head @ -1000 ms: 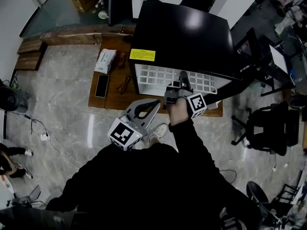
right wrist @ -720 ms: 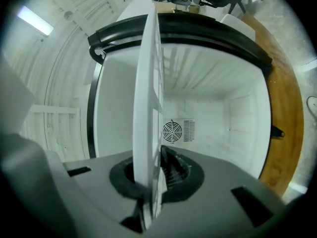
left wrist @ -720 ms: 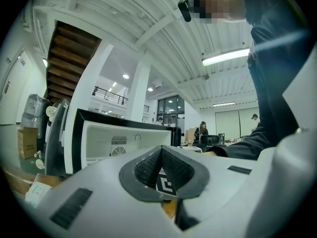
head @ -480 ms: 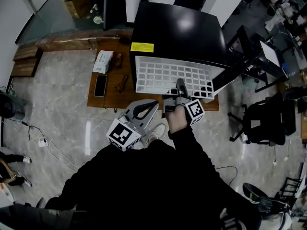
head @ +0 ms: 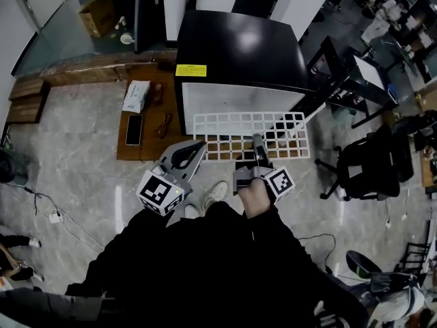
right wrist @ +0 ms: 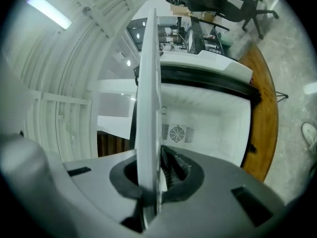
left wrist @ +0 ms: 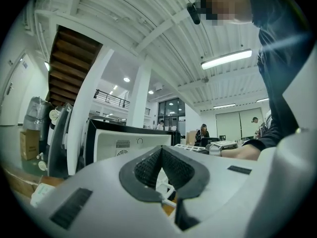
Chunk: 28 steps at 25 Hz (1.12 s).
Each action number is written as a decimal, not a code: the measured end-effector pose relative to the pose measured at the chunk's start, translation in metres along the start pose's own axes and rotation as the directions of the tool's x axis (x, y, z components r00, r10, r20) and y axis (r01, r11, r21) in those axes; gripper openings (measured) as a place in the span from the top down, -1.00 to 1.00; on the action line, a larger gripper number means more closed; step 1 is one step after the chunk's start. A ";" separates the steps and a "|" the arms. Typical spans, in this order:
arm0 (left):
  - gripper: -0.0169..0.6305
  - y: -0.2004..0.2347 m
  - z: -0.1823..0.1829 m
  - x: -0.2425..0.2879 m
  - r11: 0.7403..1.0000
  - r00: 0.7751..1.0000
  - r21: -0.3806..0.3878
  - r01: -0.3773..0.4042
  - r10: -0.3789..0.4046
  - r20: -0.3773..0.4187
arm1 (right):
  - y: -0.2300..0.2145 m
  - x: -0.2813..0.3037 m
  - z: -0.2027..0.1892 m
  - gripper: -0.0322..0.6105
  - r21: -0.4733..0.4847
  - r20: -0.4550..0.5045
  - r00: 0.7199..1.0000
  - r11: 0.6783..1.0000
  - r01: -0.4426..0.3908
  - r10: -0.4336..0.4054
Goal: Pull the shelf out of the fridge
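The black fridge (head: 239, 46) stands on a low wooden platform (head: 147, 149) with its white inside facing me. The white grid shelf (head: 249, 132) lies almost wholly out in front of it, level. My right gripper (head: 258, 149) is shut on the shelf's near edge. In the right gripper view the shelf (right wrist: 148, 108) runs edge-on between the pads, with the fridge's inside (right wrist: 198, 128) behind it. My left gripper (head: 194, 147) hangs just left of the shelf, shut and empty. From the left gripper view, the fridge (left wrist: 124, 143) and shelf (left wrist: 190, 147) lie beyond its touching jaws.
A phone (head: 134, 129), glasses (head: 163, 124) and a tissue pack (head: 137, 95) lie on the platform left of the fridge. The fridge door (head: 328, 80) stands open at the right. An office chair (head: 362, 169) is further right. My shoes (head: 217, 193) stand close to the platform.
The shelf has slid out of the fridge toward me, drawn by the right gripper, which moved back with it. The left gripper kept its place beside it.
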<state>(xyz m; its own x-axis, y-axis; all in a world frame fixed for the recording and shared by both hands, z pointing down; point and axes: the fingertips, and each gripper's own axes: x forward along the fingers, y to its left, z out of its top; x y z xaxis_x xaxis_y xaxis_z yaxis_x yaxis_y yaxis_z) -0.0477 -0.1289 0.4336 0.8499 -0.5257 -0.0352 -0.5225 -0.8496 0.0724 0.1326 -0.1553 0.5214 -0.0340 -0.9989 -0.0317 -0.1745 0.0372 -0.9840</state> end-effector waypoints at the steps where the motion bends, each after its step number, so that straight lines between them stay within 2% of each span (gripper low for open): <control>1: 0.93 0.000 0.000 0.000 1.000 1.000 -0.005 0.002 -0.002 0.002 | 0.004 -0.007 0.005 0.80 -0.026 0.002 1.000 1.000 -0.006 0.006; 4: 0.93 -0.005 -0.001 0.004 1.000 1.000 -0.013 0.018 -0.018 0.007 | 0.016 -0.029 0.018 0.80 -0.148 0.000 1.000 0.989 -0.008 0.008; 6: 0.93 -0.008 -0.003 0.008 0.999 0.999 -0.016 0.032 -0.032 0.009 | 0.025 -0.037 0.025 0.80 -0.277 -0.023 1.000 0.961 -0.012 0.006; 8: 0.93 -0.010 -0.004 0.012 0.999 0.999 -0.017 0.046 -0.046 0.010 | 0.037 -0.039 0.027 0.80 -0.414 -0.065 0.998 0.910 -0.026 -0.001; 10: 0.93 -0.013 -0.003 0.017 0.998 0.998 -0.017 0.059 -0.059 0.013 | 0.043 -0.043 0.034 0.80 -0.550 -0.086 0.995 0.835 -0.006 -0.049; 14: 0.93 -0.016 -0.001 0.029 0.997 0.997 -0.020 0.079 -0.078 0.022 | 0.073 -0.046 0.053 0.80 -0.784 -0.094 0.992 0.620 -0.024 -0.080; 17: 0.93 -0.018 0.002 0.037 0.996 0.996 -0.017 0.088 -0.087 0.029 | 0.102 -0.044 0.066 0.80 -0.892 -0.098 0.991 0.450 -0.047 -0.090; 19: 0.93 -0.018 0.003 0.040 0.996 0.995 -0.016 0.090 -0.090 0.032 | 0.119 -0.041 0.072 0.80 -0.944 -0.094 0.990 0.326 -0.053 -0.110; 23: 0.93 -0.018 0.006 0.045 0.996 0.995 -0.009 0.090 -0.090 0.036 | 0.154 -0.037 0.076 0.80 -0.995 -0.080 0.989 0.065 -0.073 -0.127; 28: 0.93 -0.015 0.008 0.046 0.997 0.996 -0.008 0.083 -0.082 0.035 | 0.200 -0.039 0.077 0.80 -0.966 -0.028 0.994 -0.251 -0.055 -0.110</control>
<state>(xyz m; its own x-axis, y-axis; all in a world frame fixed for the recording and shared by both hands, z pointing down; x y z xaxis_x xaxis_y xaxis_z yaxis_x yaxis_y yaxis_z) -0.0017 -0.1410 0.4233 0.8872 -0.4552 -0.0759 -0.4499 -0.8897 0.0777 0.1750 -0.1109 0.3118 -0.0417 -0.9958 0.0819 -0.9053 0.0723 0.4185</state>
